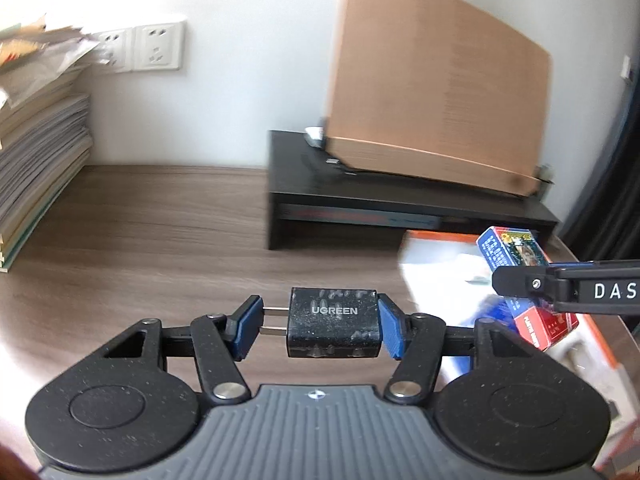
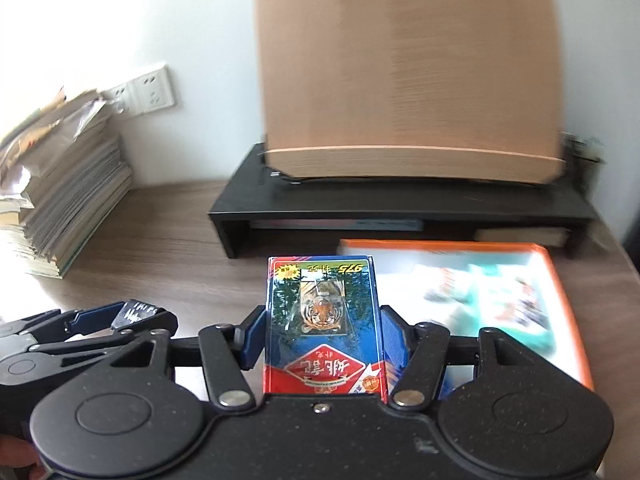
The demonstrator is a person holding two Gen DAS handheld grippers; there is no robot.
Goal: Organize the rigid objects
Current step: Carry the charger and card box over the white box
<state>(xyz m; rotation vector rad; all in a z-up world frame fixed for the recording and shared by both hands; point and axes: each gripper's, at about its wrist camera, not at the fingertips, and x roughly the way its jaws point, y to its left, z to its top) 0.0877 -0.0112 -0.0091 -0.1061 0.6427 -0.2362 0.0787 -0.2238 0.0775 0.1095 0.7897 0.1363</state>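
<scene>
At the far left a stack of papers (image 1: 38,128) stands on the wooden desk (image 1: 160,216) against the wall, with two white sockets (image 1: 140,48) just beside its top. The left gripper (image 1: 320,326) is closed on a black charger (image 1: 333,322) marked "UGREEN" in pale letters — the left pad presses the tips of its two metal prongs, the right pad its flat end, so the charger lies crosswise between the fingers above the desk.

Behind it and to the right sits a black riser (image 1: 400,200), with a blurred tan board (image 1: 432,80) upright on top and flat items tucked in the slot beneath. In front of the riser lies an orange-edged tray (image 2: 568,280) with blurred white and teal contents.

The right gripper (image 2: 322,340) grips a card box (image 2: 322,328) by its long sides, held just left of the tray's near corner. The box is blue above and red below, shows a tiger, and reads upside down from this camera — "975" on a green strip, large white Chinese characters on the red part. In the left view the right gripper's arm bears the letters "DAS", the rest cut off by the frame edge.
</scene>
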